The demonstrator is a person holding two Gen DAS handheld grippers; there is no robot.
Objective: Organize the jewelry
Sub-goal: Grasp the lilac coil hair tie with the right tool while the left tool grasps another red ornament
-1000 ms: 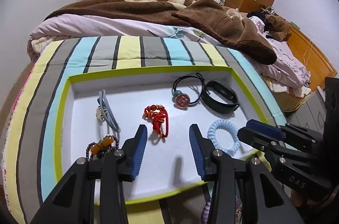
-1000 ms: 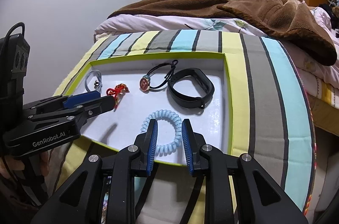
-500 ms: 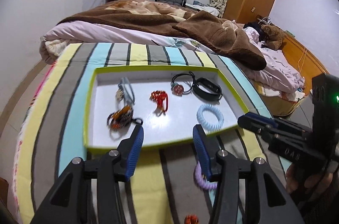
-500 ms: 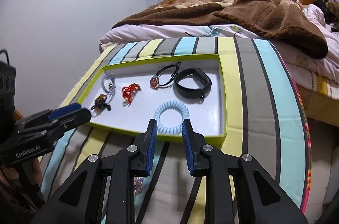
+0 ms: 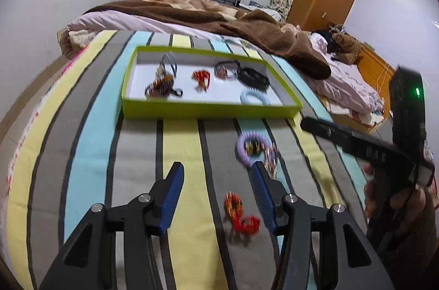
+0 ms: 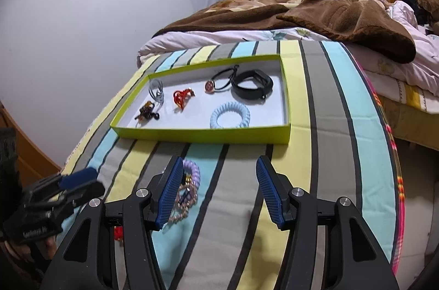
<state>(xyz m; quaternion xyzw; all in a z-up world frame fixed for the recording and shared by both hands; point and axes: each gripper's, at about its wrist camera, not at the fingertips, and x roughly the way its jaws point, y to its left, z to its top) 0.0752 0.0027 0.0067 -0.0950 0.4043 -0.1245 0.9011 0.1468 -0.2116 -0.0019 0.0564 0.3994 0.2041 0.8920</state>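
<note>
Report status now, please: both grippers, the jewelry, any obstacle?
Left gripper open, empty. Right gripper open, empty. Six pieces in tray; purple coil, red bracelet on bedspread. No obstacle.

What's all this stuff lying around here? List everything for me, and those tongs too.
tray: 1, lime green with white floor, on the striped cover
blue coil: 1, pale blue, in tray, near front wall
black band: 1, black, in tray, far right
cord pendant: 1, black cord with round charm, in tray
red knot: 1, red, in tray, middle
grey loop: 1, grey, in tray, far left
bead bracelet: 1, brown and dark, in tray, front left
purple coil: 1, lilac, on cover before the tray
red charm: 1, red and orange, on cover
blanket: 1, brown, on bed behind
left tongs: open
right tongs: open
</note>
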